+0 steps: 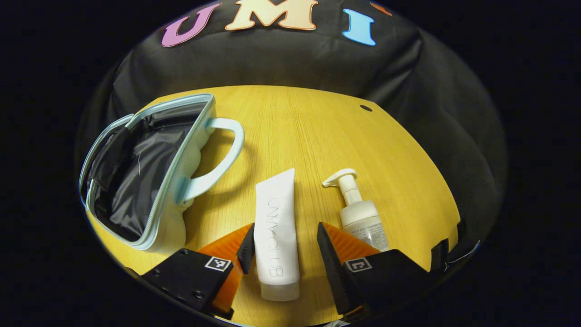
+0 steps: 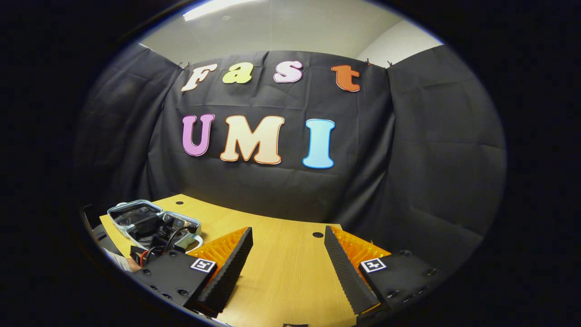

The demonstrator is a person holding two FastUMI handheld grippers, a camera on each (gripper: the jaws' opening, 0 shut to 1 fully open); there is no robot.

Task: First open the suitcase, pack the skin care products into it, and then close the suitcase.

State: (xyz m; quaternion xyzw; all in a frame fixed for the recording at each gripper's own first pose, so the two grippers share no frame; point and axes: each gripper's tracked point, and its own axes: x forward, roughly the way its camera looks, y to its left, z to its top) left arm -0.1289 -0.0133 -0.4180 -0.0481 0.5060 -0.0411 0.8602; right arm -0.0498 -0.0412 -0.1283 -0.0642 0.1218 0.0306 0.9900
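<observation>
The white tube [image 1: 277, 231] is seen lying flat on the yellow table [image 1: 399, 172], right between the fingers of the left gripper [image 1: 283, 247]. The fingers are held apart, one on each side of the tube. The left finger looks very close to the tube, maybe touching it, but this cannot be told for sure. A clear gap is seen on the other side. The tube's long side points straight away from the gripper, with its cap end nearest, so a squeeze across its thin middle is what is needed.

The tube is plain, smooth and soft-looking. The pump bottle [image 1: 361, 213] lies just beside it. The suitcase [image 1: 150, 172] is already open, over to the left, with a dark lining inside.

The right gripper [image 2: 288, 263] is held open over bare table, farther from the tube.
</observation>
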